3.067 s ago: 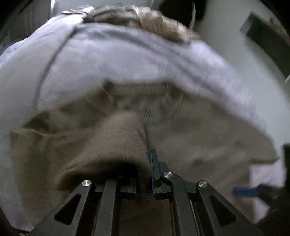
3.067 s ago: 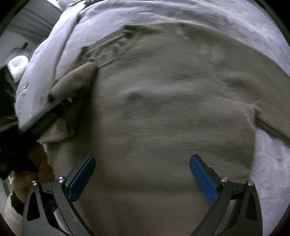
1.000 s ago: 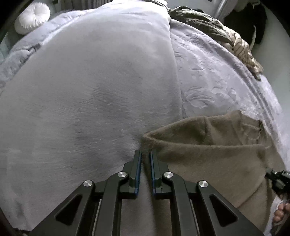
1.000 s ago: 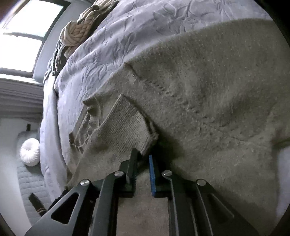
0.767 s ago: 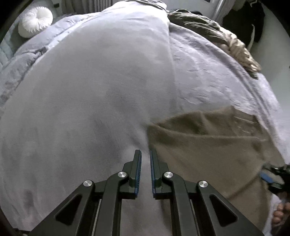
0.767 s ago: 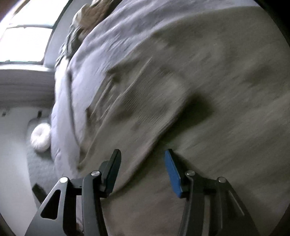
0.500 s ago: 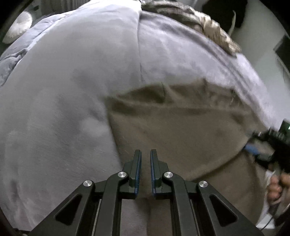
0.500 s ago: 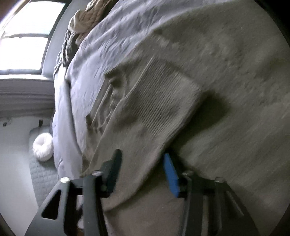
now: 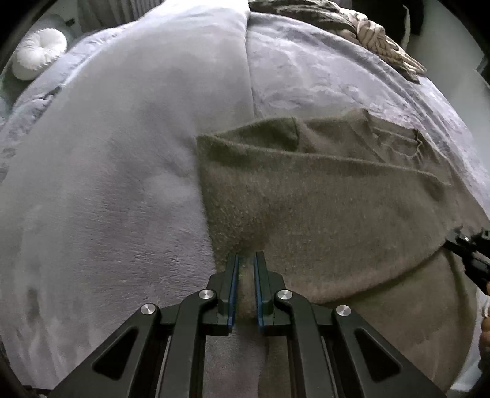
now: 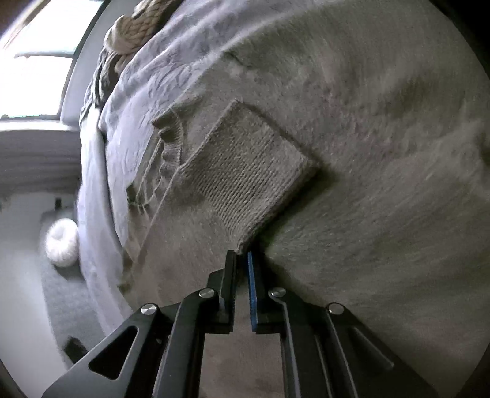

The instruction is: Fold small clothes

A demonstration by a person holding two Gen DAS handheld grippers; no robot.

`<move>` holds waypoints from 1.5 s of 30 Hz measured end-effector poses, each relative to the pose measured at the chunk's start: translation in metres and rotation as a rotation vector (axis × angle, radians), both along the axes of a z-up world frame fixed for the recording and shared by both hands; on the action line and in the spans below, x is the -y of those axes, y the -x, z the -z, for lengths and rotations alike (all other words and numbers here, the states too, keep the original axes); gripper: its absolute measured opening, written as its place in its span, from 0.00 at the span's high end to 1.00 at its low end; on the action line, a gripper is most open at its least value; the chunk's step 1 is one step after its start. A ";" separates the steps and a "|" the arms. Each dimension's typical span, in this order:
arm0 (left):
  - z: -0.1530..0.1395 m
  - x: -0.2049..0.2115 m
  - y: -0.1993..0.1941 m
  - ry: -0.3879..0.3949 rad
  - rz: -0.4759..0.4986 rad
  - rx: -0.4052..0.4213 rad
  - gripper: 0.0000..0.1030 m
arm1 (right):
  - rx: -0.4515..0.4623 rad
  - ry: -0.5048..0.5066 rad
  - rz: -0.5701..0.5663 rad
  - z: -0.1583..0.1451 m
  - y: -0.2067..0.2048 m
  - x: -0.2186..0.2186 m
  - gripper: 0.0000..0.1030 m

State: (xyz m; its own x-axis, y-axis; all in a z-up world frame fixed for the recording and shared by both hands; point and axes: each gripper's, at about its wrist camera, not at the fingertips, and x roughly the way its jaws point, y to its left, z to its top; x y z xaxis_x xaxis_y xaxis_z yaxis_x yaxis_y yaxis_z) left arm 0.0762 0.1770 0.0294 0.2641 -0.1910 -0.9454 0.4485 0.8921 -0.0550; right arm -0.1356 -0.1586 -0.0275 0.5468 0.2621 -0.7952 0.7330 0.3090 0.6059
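A brown knit sweater [image 9: 321, 208] lies flat on the grey bed cover [image 9: 122, 159], one sleeve folded across its body. My left gripper [image 9: 245, 260] points down at the sweater's left edge and is shut, with a pinch of the knit between its pads. In the right wrist view the sleeve's ribbed cuff [image 10: 245, 171] lies on the sweater [image 10: 382, 153]. My right gripper [image 10: 241, 255] has its jaws closing on the cuff's near corner, which sits between the pads. The right gripper's black body [image 9: 468, 248] shows at the left view's right edge.
A heap of patterned and knitted cloth [image 9: 367, 27] sits at the bed's far end, also seen as the heap [image 10: 131, 33] below a bright window [image 10: 36, 76]. A round white cushion [image 9: 39, 58] lies on the floor past the bed's edge. A hand [image 9: 487, 309] holds the right gripper.
The left gripper slid from the sweater's corner down along its left edge, staying shut. The right jaws let go of the cuff, opened wide, then closed again on its corner.
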 end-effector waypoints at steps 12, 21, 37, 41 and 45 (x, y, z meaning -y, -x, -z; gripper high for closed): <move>-0.004 0.025 0.021 -0.071 -0.070 0.027 0.01 | -0.011 0.085 -0.093 -0.017 0.019 0.012 0.50; 0.003 0.050 0.027 -0.065 -0.082 -0.024 0.01 | -0.009 0.095 -0.108 -0.019 0.027 0.025 0.40; 0.014 0.130 0.056 -0.147 0.056 -0.064 0.01 | -0.014 0.089 -0.066 -0.026 0.074 0.063 0.32; 0.016 0.150 0.063 -0.152 0.100 -0.071 0.01 | -0.013 0.092 -0.018 -0.029 0.094 0.077 0.32; 0.015 0.167 0.073 -0.131 0.142 -0.079 0.01 | -0.021 0.117 0.063 -0.033 0.123 0.099 0.32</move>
